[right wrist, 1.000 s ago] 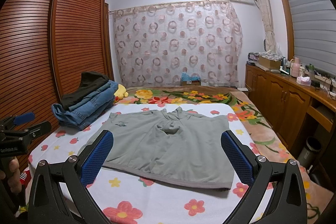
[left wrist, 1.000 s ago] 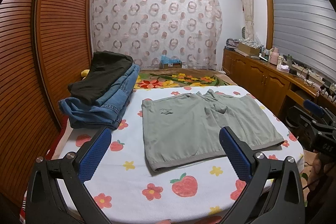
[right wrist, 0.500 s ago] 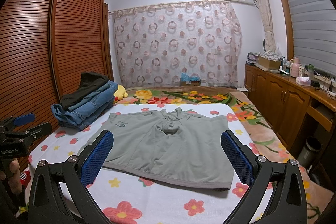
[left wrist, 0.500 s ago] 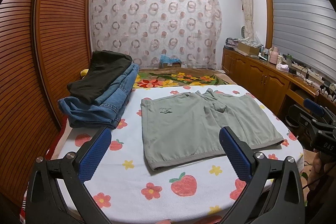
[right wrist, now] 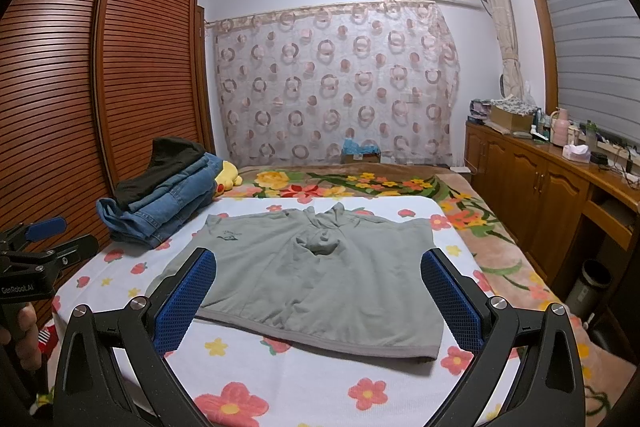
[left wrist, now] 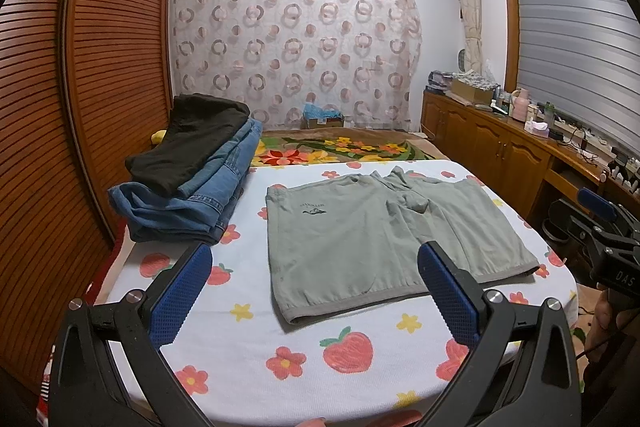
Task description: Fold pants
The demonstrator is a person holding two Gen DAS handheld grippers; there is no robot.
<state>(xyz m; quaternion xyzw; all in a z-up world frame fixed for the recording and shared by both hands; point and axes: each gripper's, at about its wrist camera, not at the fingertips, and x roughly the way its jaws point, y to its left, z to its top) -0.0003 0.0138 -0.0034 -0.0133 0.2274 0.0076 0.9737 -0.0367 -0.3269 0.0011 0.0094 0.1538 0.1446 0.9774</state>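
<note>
Evidently for folding, the grey-green cotton pants lay flat mid-bed on the strawberry-print white sheet, hems toward its near edge. Both left gripper and right gripper hovered there, spread wide, empty.

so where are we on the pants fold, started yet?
Done: gray pants lie spread flat on the strawberry sheet, beside a stack of folded jeans. In hand: nothing; left gripper and right gripper both hover open, short of the fabric. Left: every fold on the gray pair.
</note>
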